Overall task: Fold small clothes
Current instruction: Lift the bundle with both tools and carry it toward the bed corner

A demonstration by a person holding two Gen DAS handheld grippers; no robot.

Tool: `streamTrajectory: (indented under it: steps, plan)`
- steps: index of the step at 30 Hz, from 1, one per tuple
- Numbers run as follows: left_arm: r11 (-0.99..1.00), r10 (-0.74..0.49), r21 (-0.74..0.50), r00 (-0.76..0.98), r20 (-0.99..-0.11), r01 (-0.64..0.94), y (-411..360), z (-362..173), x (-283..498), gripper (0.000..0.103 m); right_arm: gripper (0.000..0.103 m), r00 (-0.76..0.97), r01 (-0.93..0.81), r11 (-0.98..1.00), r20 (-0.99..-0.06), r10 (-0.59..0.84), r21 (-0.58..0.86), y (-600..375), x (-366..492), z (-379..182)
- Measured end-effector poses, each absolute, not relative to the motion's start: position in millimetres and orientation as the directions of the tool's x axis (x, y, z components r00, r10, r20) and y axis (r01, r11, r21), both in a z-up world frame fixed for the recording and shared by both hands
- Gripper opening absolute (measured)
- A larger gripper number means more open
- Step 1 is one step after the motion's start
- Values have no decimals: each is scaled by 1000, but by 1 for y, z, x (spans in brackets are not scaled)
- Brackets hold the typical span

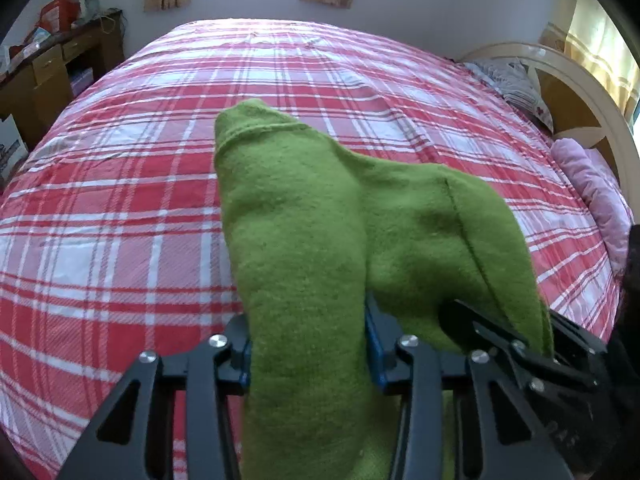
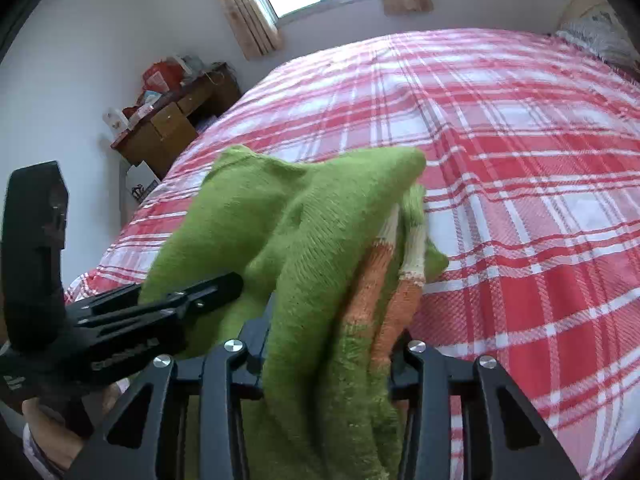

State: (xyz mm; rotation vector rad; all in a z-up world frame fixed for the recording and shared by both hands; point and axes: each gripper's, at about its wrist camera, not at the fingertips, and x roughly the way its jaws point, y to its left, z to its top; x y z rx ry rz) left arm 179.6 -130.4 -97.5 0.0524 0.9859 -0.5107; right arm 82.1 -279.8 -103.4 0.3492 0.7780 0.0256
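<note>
Both grippers hold one green sweater (image 1: 304, 216) up over the near edge of the bed (image 1: 120, 200). The left gripper (image 1: 308, 360) is clamped on a thick bunch of knit; the right gripper (image 2: 328, 356) is clamped on a part with orange and cream stripes. Which parts these are is hard to tell, perhaps sleeve and hem. To fold well, draw the grippers apart until the cloth hangs flat, then lay it toward the bed's middle, keeping both grips firm.

A green knit garment (image 2: 304, 220) with orange and cream stripes; red-and-white plaid bedspread (image 1: 120, 208).
</note>
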Motion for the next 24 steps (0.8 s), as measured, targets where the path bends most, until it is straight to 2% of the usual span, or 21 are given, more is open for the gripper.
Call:
streamTrajectory:
  steps: [10,24]
  plan:
    - [909,-349,-147,520,-779,389,-91,-75,163,43,39,756,43,950,-631,172,311,-237,69,-77]
    - [967,-242,-140,588,-772,213,4,-69,160,43,39,727,-152,937,-607,321,314,-138,93,-64]
